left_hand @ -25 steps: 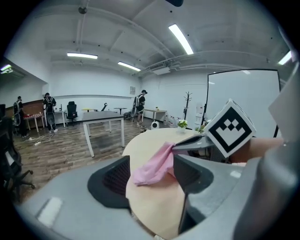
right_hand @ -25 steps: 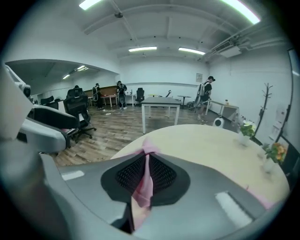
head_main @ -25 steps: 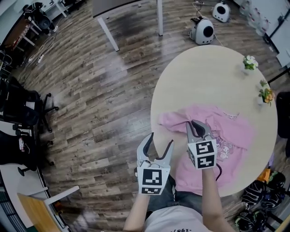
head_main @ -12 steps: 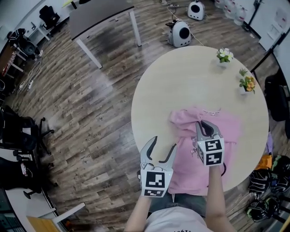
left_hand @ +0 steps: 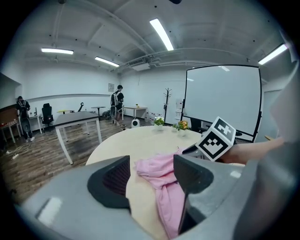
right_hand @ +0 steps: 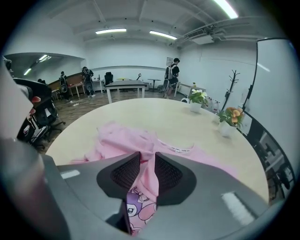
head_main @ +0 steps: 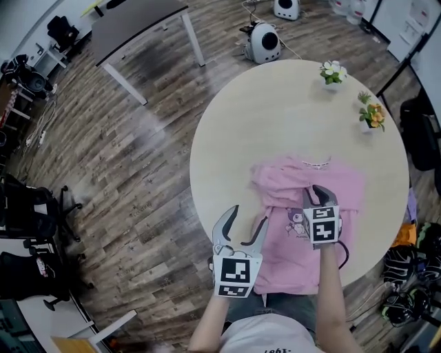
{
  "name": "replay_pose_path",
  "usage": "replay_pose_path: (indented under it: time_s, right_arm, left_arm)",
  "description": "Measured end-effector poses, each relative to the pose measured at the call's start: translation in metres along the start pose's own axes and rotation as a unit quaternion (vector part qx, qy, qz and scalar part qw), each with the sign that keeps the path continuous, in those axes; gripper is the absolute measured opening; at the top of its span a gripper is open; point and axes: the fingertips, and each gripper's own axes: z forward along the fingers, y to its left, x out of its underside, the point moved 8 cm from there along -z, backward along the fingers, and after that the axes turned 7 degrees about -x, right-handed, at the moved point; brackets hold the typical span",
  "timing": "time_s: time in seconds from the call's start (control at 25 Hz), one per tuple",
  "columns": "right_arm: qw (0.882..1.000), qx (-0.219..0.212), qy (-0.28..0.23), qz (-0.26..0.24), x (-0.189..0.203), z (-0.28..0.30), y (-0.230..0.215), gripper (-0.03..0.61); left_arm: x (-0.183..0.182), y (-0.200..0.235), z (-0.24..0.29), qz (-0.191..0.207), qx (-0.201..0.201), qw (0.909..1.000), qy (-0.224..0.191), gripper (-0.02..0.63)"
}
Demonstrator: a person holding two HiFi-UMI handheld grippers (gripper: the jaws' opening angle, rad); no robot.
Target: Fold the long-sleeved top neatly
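No text can be read. The collar label of the pink top, at its twelve o'clock edge, is too small to make out.

Counted so far: one round table, one pink top, two grippers, two little flower pots, two white pod things on the floor, one grey desk behind.

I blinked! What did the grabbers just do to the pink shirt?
The right gripper pulled a fold of the pink top inward over its front; its jaws have just been opening, cloth still between them. The left gripper stayed open and empty near the table edge.
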Motion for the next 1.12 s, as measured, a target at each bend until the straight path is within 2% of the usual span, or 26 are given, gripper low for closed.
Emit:
replay_pose_path:
  time_s: [0.2,0.4,0.56,0.68,0.88,1.12]
  right_arm:
    - [1.0,0.023,-0.01,0.01,-0.003,-0.014,-0.006,0.135]
    - [0.998,0.03,-0.053,-0.004,-0.028,-0.037,-0.002,0.149]
    - [0.995,0.007,-0.092,-0.032,-0.06,-0.048,0.023,0.153]
    - [0.992,-0.023,-0.102,-0.07,-0.077,-0.039,0.052,0.158]
    - [0.987,-0.074,-0.068,-0.126,-0.079,0.002,0.101,0.17]
    - [0.982,-0.083,-0.002,-0.172,-0.065,0.053,0.13,0.175]
  left_arm:
    - [-0.001,0.003,0.005,0.003,0.001,1.0,0.0,0.29]
    - [-0.003,0.008,0.005,0.003,0.002,1.0,-0.004,0.29]
    - [-0.003,0.013,0.001,-0.002,-0.002,1.0,-0.006,0.29]
    - [0.0,0.018,-0.002,-0.007,-0.007,0.9999,-0.005,0.29]
    - [0.009,0.032,-0.01,-0.018,-0.02,0.9996,0.0,0.29]
    - [0.025,0.057,-0.021,-0.034,-0.039,0.9986,0.013,0.29]
